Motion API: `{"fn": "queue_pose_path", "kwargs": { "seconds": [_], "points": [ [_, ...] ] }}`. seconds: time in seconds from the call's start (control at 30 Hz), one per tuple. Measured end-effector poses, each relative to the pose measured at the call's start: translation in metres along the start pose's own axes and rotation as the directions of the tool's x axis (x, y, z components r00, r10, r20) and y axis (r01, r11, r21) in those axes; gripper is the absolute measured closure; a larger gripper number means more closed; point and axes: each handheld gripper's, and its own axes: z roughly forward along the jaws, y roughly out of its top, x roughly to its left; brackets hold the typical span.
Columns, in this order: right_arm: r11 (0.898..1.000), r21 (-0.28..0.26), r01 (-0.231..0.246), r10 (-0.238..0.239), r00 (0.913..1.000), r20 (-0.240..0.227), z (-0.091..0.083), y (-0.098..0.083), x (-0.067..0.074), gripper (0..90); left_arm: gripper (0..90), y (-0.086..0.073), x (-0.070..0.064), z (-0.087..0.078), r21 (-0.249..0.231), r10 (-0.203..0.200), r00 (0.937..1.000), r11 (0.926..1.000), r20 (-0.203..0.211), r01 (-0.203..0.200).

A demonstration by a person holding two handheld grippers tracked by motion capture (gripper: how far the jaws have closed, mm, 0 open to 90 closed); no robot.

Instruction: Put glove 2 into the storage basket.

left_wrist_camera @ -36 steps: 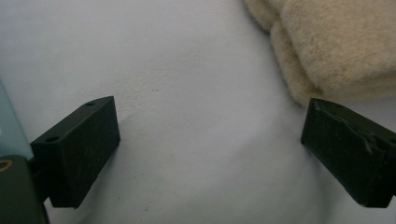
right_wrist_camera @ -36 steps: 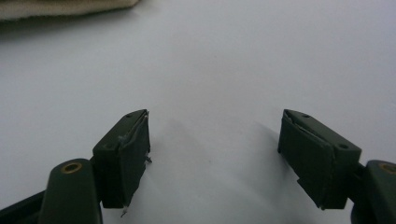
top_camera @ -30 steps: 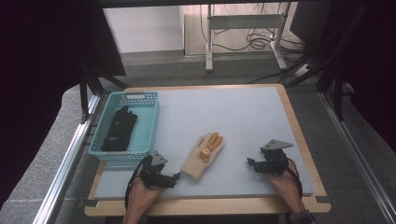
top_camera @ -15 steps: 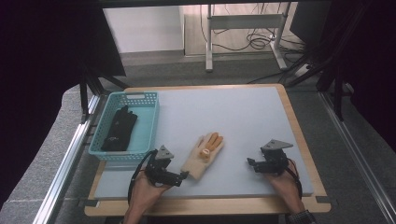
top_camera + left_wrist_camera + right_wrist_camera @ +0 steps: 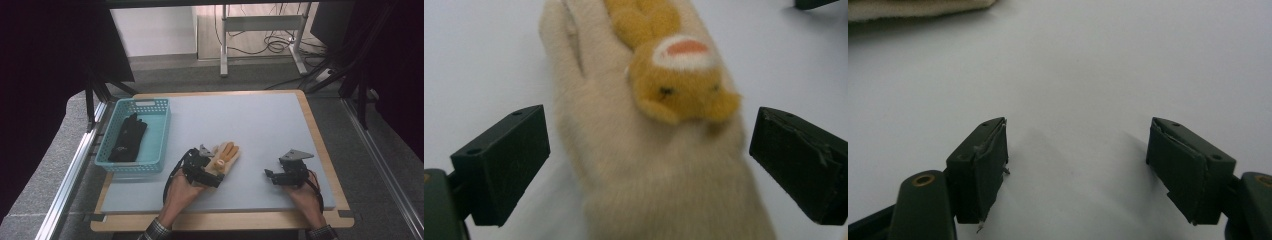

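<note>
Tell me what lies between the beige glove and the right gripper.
Nothing: in the high view the stretch of grey table between the beige glove and the right gripper is bare; the right gripper view shows the same.

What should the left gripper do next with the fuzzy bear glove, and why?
Probably close. The left gripper has its open jaws either side of the beige glove's cuff, their pads apart from the fabric. A black glove already lies in the teal basket, so this one likely follows.

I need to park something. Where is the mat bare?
The far half of the grey mat is free, as is the gap between the beige glove and the right hand-held gripper. The teal basket crowds the left.
</note>
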Motion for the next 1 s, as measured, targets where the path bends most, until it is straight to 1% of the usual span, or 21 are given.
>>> {"fn": "queue_pose_path", "kwargs": {
  "seconds": [0.07,0.13,0.17,0.27,0.33,0.37,0.4,0.43,0.5,0.6,0.67,0.7,0.8,0.9,1.0],
  "points": [
    [1.0,0.0,0.0,0.0,1.0,0.0,0.0,0.0,0.0,23.8,3.3,0.002,-0.002,0.008,0.021,0.005,0.9998,0.9998,-0.017,-0.005],
    [1.0,0.0,0.0,0.0,1.0,0.0,0.0,0.0,0.0,23.8,3.5,0.003,-0.003,0.015,0.045,0.01,0.9987,0.999,-0.05,-0.007],
    [1.0,0.0,0.0,0.0,1.0,0.0,0.0,0.0,0.0,23.8,3.8,0.002,-0.003,0.018,0.054,0.005,0.9981,0.9985,-0.061,-0.002],
    [1.0,0.0,0.0,0.0,1.0,0.0,0.0,0.0,0.0,23.8,5.4,0.002,-0.002,0.024,0.07,-0.004,0.9974,0.9975,-0.071,0.009],
    [1.0,0.0,0.0,0.0,1.0,0.0,0.0,0.0,0.0,23.8,10.5,0.001,-0.002,0.026,0.077,-0.003,0.998,0.997,-0.063,0.008],
    [1.0,0.0,0.0,0.0,1.0,0.0,0.0,0.0,0.0,23.8,16.2,0.001,-0.003,0.027,0.08,0.0,0.9985,0.9968,-0.056,0.005],
    [1.0,0.0,0.0,0.0,1.0,0.0,0.0,0.0,0.0,23.8,19.6,0.001,-0.003,0.027,0.08,0.0,0.9985,0.9968,-0.056,0.005],
    [1.0,0.0,0.0,0.0,1.0,0.001,0.0,0.0,0.0,23.8,19.6,0.002,-0.004,0.025,0.084,0.008,0.9987,0.9964,-0.05,-0.004],
    [1.0,0.0,0.001,-0.001,1.0,0.001,0.0,0.0,0.0,23.8,29.0,0.003,-0.005,0.024,0.087,0.022,0.9989,0.996,-0.041,-0.018],
    [1.0,0.001,0.001,-0.001,1.0,0.001,0.0,0.0,0.0,23.8,42.2,0.003,-0.004,0.022,0.081,0.025,0.9993,0.9965,-0.028,-0.022],
    [1.0,0.001,0.001,-0.001,1.0,0.001,0.0,0.0,0.0,23.8,50.6,0.003,0.0,0.02,0.077,0.018,0.9997,0.9969,-0.016,-0.017],
    [1.0,0.001,0.001,-0.001,1.0,0.001,0.0,0.0,0.0,23.8,54.1,0.002,0.002,0.02,0.07,0.009,0.9999,0.9975,-0.008,-0.008],
    [1.0,0.001,0.001,-0.001,1.0,0.001,0.0,0.0,0.0,23.7,59.8,0.002,0.008,0.018,0.067,-0.007,0.9997,0.9977,0.022,0.005],
    [1.0,0.001,0.001,-0.001,1.0,0.001,0.0,0.0,0.0,23.7,63.1,0.002,0.009,0.015,0.063,-0.007,0.9993,0.998,0.035,0.005],
    [1.0,0.001,0.001,-0.001,1.0,0.002,0.0,0.0,0.0,23.7,67.3,0.002,0.012,0.01,0.044,-0.009,0.9988,0.999,0.047,0.007]
  ]
}}
